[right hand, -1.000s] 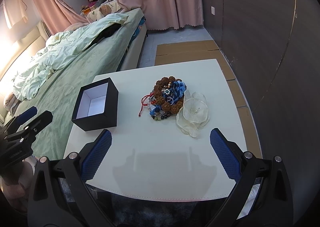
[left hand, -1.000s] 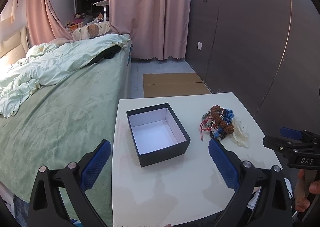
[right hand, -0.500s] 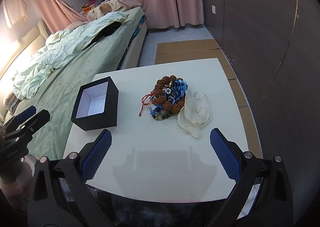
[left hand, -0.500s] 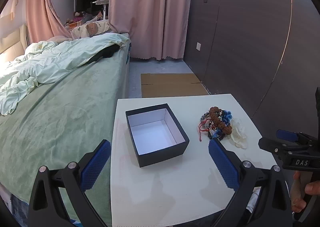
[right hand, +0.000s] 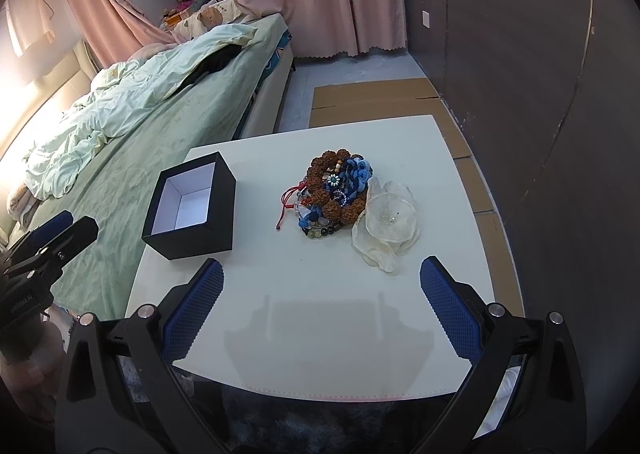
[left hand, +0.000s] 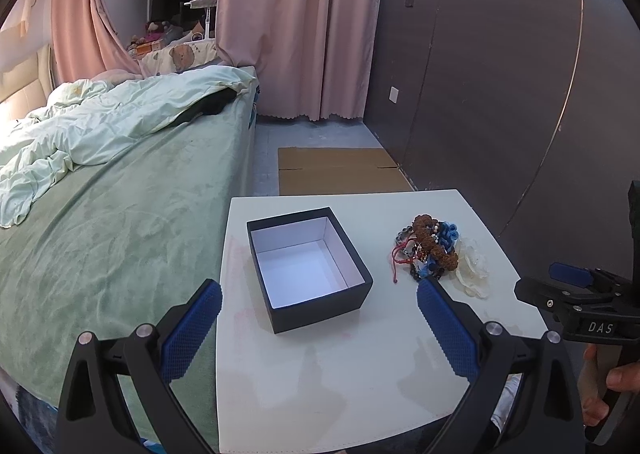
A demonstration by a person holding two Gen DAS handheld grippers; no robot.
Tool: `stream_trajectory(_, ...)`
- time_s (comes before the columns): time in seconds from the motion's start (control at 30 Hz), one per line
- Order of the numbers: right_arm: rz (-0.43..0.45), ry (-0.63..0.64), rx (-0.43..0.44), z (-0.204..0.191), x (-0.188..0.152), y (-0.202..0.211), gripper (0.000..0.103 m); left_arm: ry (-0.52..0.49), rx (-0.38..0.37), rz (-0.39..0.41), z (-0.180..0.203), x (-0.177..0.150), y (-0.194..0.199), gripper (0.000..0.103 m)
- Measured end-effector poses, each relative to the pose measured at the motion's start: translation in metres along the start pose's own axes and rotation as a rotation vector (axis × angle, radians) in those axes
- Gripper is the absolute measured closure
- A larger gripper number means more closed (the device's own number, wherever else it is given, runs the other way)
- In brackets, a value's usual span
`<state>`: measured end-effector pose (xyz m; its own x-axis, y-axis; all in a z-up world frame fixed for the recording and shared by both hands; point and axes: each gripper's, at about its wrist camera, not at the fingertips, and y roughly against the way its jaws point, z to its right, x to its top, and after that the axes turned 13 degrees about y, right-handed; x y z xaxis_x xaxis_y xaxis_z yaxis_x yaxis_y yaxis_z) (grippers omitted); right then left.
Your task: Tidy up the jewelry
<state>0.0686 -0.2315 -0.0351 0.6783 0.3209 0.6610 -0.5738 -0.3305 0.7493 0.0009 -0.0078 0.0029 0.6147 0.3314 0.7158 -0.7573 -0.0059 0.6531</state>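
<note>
Well, little has changed: both grippers drifted slightly, left gripper [left hand: 318, 324] and right gripper [right hand: 320, 304] still spread open, empty. Jewelry pile [right hand: 334, 191] sits untouched on the tabletop [right hand: 320, 314], right of the empty box [right hand: 190, 205]; sorting hasn't begun.

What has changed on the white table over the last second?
Nothing was grasped or released. Only the left gripper shifted its view slightly; the right gripper barely moved. Both remain open, and the empty black square box and tangled jewelry pile stayed put.

Left gripper [left hand: 318, 328] raised slightly, right gripper [right hand: 320, 306] nudged fwd
</note>
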Motion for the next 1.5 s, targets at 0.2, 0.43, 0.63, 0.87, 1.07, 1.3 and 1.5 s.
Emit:
stream_trajectory(0.2,0.017,-0.006,-0.013,0.003,0.0,0.005,0.005,-0.003,-0.012,0.002,0.002,0.0,0.002,0.008)
stream_trajectory(0.43,0.04,-0.011,0.004,0.004,-0.002,0.011,0.005,0.019,-0.063,-0.004,0.001,0.0,0.005,0.008)
stream_trajectory(0.63,0.059,-0.032,0.045,0.004,-0.001,0.017,0.005,0.021,-0.067,-0.004,-0.001,-0.002,0.007,0.008)
stream_trajectory(0.87,0.078,-0.052,0.041,0.01,0.0,0.021,0.005,0.031,-0.061,-0.001,-0.002,-0.002,0.005,0.008)
stream_trajectory(1.07,0.071,-0.162,0.04,0.035,0.0,0.017,0.005,0.018,-0.073,-0.003,0.011,-0.001,-0.004,0.008)
stream_trajectory(1.3,0.073,-0.312,0.081,0.067,-0.001,0.008,0.005,0.01,-0.101,-0.022,0.029,0.003,-0.028,0.01)
stream_trajectory(1.5,0.06,-0.407,0.134,0.088,-0.001,-0.007,0.008,0.001,-0.14,-0.06,0.042,0.004,-0.049,0.02)
